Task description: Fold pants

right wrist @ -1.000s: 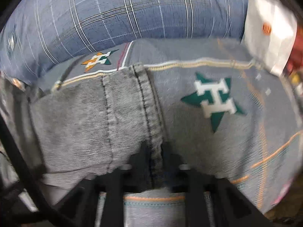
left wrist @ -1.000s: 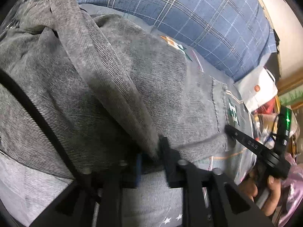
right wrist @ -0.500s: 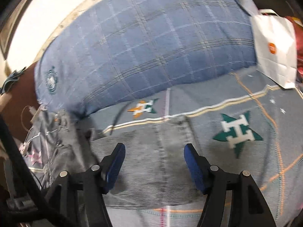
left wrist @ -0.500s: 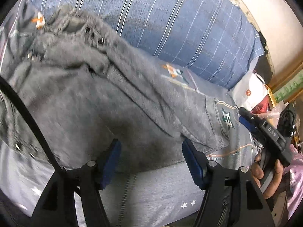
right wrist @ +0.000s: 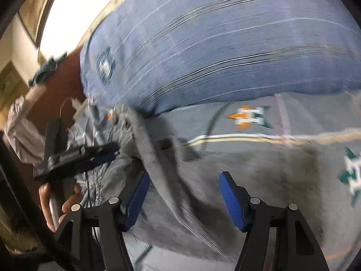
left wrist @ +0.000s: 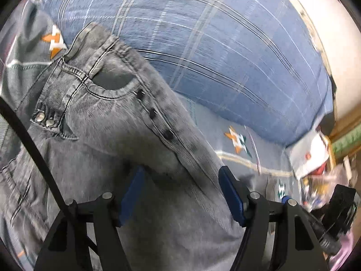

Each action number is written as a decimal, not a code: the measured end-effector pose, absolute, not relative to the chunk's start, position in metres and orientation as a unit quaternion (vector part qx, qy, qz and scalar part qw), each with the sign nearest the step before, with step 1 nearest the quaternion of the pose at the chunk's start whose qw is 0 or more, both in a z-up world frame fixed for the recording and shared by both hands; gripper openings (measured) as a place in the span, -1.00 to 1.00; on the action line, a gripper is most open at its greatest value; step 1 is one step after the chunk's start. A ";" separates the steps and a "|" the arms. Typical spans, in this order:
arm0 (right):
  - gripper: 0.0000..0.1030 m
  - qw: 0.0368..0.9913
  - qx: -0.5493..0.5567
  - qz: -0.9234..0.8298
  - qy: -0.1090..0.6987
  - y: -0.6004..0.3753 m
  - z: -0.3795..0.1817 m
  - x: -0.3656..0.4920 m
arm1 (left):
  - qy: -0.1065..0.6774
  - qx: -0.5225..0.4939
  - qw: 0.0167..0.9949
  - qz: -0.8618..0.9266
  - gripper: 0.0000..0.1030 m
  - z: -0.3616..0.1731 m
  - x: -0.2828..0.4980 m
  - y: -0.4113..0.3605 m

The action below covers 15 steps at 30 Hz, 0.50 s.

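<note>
Change since a second ago: both grippers have let go of the grey denim and drawn back, jaws having just opened. Left gripper (left wrist: 180,192) — spread, nothing pinched. Right gripper (right wrist: 183,197) — spread, hovering above cloth. Pants (left wrist: 108,135) — lying folded on the star-print bedsheet (left wrist: 239,155), waistband and pocket rivets uppermost, against the blue plaid pillow (left wrist: 214,56). Risk: the released top layer looks ridged and loose; stiff denim may spring back or slide, skewing the fold. Motion blur hides the edges' alignment.
</note>
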State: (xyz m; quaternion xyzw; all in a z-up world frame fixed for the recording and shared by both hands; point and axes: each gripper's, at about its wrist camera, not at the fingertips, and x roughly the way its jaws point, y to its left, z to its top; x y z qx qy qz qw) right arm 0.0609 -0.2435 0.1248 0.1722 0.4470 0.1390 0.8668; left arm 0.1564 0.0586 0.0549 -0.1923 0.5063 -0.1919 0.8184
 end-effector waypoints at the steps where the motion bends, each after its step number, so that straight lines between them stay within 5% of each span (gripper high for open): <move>1: 0.32 0.863 0.155 0.144 0.458 -0.229 0.122 0.074 | 0.507 -0.199 0.818 -0.188 0.36 0.051 0.159 0.062; 15: 0.08 0.845 0.072 0.188 0.495 -0.106 0.080 0.171 | 0.521 -0.278 0.795 -0.135 0.36 0.038 0.180 0.120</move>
